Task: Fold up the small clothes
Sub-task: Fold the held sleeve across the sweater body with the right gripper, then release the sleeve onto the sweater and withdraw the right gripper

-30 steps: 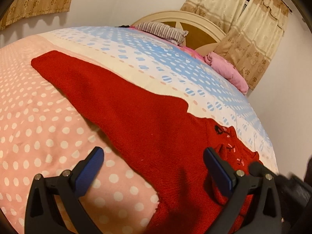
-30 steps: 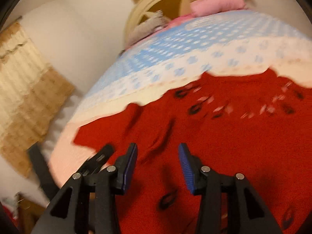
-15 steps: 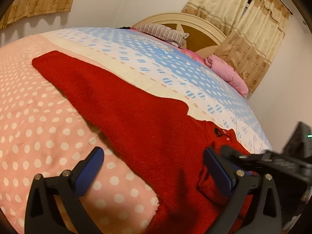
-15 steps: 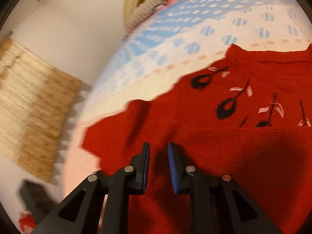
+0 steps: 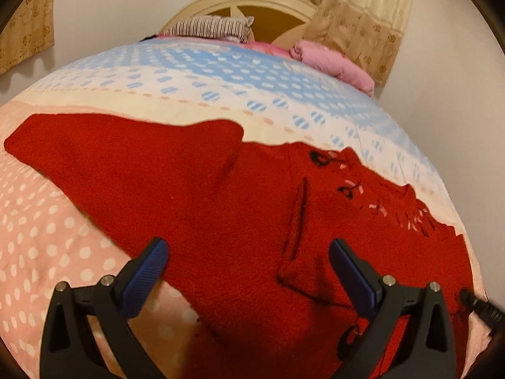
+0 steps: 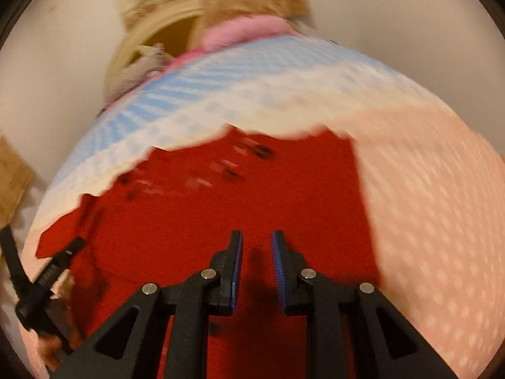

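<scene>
The left tongs point(image 5: 246, 271) stand wide open, their blue-padded black fingers point(image 5: 146, 268) spread apart above the near part of a red knitted sweater point(image 5: 195, 195), holding nothing. The right tongs point(image 6: 257, 262) have their two blue pads close together with a narrow gap between them; no cloth shows in that gap, and the pads hover over the red knit with a dark shadow just below them. The right wrist view is blurred.

The sweater lies spread on a bed point(image 5: 50, 230), across the pink white-dotted part of the quilt, with its far edge reaching the cream band. In the left wrist view one sleeve point(image 5: 79, 145) stretches out flat to the left, and a fold of fabric point(image 5: 296, 221) lies over the body between the fingers. Small black and pink embroidered motifs point(image 5: 350, 186) run along the sweater's far right part. In the right wrist view the left tongs' black frame point(image 6: 47, 278) shows at the lower left edge, beside the sweater.

Farther off, the quilt turns blue with pale dots. At the head of the bed sit a striped pillow point(image 5: 211, 28) and a pink pillow point(image 5: 334, 63), in front of a cream curved headboard point(image 5: 252, 0). Beige patterned curtains point(image 5: 359, 22) hang behind.
</scene>
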The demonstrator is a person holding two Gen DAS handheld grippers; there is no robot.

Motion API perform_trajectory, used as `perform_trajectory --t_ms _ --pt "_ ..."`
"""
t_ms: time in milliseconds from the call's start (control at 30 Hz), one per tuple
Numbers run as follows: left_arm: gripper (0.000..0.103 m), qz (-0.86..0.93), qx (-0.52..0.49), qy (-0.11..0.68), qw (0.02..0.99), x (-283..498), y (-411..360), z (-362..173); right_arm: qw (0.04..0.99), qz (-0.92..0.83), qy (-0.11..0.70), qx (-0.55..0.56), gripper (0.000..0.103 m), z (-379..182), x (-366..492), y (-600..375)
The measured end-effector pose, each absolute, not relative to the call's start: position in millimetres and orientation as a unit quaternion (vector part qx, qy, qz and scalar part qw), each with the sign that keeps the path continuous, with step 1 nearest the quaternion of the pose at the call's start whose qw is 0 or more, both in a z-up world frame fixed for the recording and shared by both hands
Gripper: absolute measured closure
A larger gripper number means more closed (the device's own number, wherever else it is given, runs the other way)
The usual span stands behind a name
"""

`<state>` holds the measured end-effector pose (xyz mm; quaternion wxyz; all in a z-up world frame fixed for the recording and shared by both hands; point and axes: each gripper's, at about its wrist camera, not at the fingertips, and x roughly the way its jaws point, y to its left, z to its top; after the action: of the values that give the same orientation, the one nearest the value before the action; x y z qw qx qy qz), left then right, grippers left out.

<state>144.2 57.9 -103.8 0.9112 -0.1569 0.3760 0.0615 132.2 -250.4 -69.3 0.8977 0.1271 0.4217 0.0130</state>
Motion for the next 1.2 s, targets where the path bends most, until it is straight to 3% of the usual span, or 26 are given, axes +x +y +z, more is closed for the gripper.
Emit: perform_trajectory --t_ms 233,333,367,400,700,733,767,800,1067,1200 --pt "0.000 0.071 -0.136 0.392 0.907 145.7 51.1 -107.1 0.885 0.031 0.406 0.225 0.084 -84.7 119.5 -285.7" --pt "0.000 0.073 -0.128 0.397 0.906 146.3 49.1 -108.2 0.890 0.038 0.381 0.249 0.066 -69.5 127.7 -306.3" --pt "0.000 0.074 -0.127 0.398 0.906 146.5 48.9 -108.3 0.892 0.037 0.371 0.257 0.054 -64.8 127.9 -317.6" --pt "0.000 0.075 -0.125 0.399 0.905 146.5 48.2 -108.6 0.893 0.035 0.364 0.262 0.051 -62.5 130.8 -327.0" --pt "0.000 0.089 -0.090 0.418 0.900 153.4 38.0 -112.0 0.858 0.046 0.408 0.308 0.051 -103.3 202.3 -368.7" --pt "0.000 0.092 -0.085 0.421 0.899 154.1 36.5 -112.6 0.866 0.045 0.408 0.286 0.051 -101.5 206.1 -361.8" --pt "0.000 0.093 -0.082 0.422 0.898 154.6 36.0 -112.6 0.871 0.041 0.418 0.255 0.062 -98.6 209.9 -352.6" --pt "0.000 0.095 -0.078 0.424 0.897 155.1 34.8 -113.0 0.874 0.035 0.425 0.233 0.088 -97.4 210.8 -346.0" --pt "0.000 0.099 -0.068 0.428 0.896 154.9 32.8 -113.2 0.921 -0.017 0.374 0.108 0.090 -51.2 185.9 -323.1" --pt "0.000 0.099 -0.068 0.428 0.896 155.3 32.4 -113.2 0.918 -0.059 0.392 0.023 0.090 -58.2 195.4 -309.2"
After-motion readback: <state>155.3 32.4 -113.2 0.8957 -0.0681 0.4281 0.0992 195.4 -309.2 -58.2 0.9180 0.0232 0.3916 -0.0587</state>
